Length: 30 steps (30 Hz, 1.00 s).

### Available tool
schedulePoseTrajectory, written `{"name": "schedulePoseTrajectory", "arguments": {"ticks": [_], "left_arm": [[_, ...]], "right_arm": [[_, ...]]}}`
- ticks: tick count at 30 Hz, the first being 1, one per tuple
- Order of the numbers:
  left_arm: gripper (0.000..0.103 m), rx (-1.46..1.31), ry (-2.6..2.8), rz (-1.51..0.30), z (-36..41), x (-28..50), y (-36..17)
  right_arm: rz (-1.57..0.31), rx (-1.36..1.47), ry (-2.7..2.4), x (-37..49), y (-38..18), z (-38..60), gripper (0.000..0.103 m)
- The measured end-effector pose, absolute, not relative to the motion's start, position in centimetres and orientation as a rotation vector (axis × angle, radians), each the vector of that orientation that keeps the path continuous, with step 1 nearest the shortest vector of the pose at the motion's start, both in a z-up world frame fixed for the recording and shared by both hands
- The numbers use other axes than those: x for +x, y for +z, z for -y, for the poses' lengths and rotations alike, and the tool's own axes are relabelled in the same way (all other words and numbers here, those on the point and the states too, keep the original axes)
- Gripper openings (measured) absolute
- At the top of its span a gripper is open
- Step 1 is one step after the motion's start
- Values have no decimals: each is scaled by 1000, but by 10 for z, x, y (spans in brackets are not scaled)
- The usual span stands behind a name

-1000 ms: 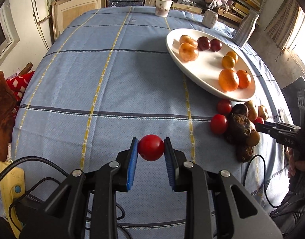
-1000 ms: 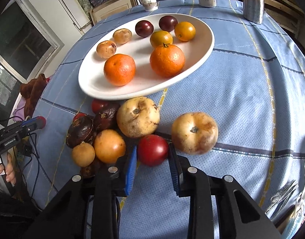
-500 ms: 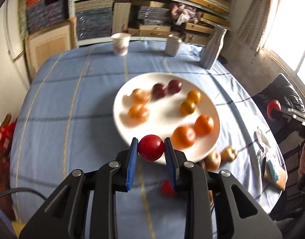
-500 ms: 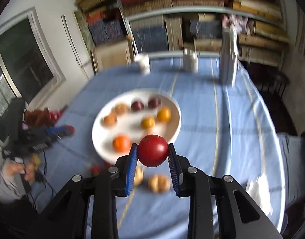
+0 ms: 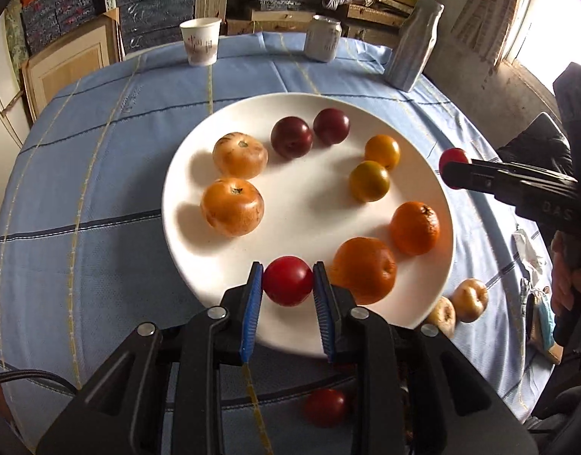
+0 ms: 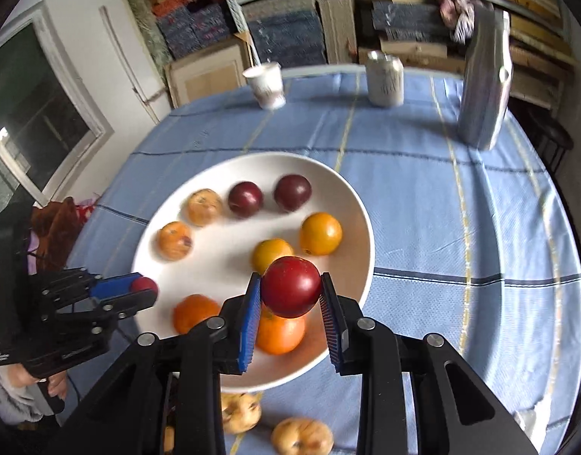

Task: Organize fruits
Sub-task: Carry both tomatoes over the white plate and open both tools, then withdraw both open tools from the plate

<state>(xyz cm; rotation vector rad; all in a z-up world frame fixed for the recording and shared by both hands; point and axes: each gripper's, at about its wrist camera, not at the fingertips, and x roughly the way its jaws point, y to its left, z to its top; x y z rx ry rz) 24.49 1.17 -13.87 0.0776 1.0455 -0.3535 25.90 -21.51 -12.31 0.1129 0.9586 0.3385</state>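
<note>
Nearest me, a few pale fruits (image 6: 301,438) and a red one (image 5: 325,406) lay on the tabletop (image 5: 101,189) just short of the white plate (image 5: 199,174). A second before, both grippers had been low over that pile; now each had swung up over the plate's near rim. The left gripper (image 5: 287,284) had its jaws clenched on a red tomato (image 5: 287,280), the right gripper (image 6: 290,295) on a darker red fruit (image 6: 290,285). Setting both down looked next.
</note>
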Motion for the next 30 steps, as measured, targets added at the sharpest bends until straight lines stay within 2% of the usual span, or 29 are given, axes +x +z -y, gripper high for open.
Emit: {"name": "schedulePoseTrajectory", "arguments": {"ticks": [7,9,11,13,17,18,19,20,21,24,28,30], "left_arm": [[27,71,-354,-1078,-11,256,-153],[32,68,-347,-1082,-10,258,-156],[47,61,-334,-1082,-12,259,-157],[50,57,-324,-1074,-13,259,-154],[51,61,-307,-1043,-18,254,-140],[53,54,-299,-1028,-21,251,-133],[60,47,-290,-1015,-25,248,-126],[65,40,-273,-994,-31,242,-118],[67,35,-261,-975,-35,237,-111],[72,28,-236,-946,-48,219,-97],[82,28,-205,-955,-59,192,-96],[82,35,-199,-980,-61,177,-103]], "right_arm": [[-1001,139,343,280,-144,214,32],[-991,136,333,281,-146,214,39],[-981,139,329,281,-145,214,42],[-970,147,326,278,-140,216,42],[-893,160,322,262,-108,224,42],[-853,167,326,253,-93,227,44],[-815,170,327,244,-78,229,47],[-784,170,326,236,-67,231,54],[-741,168,325,223,-53,233,60],[-683,154,323,193,-31,234,67],[-705,172,337,159,-37,233,69],[-750,155,332,141,-52,230,71]]}}
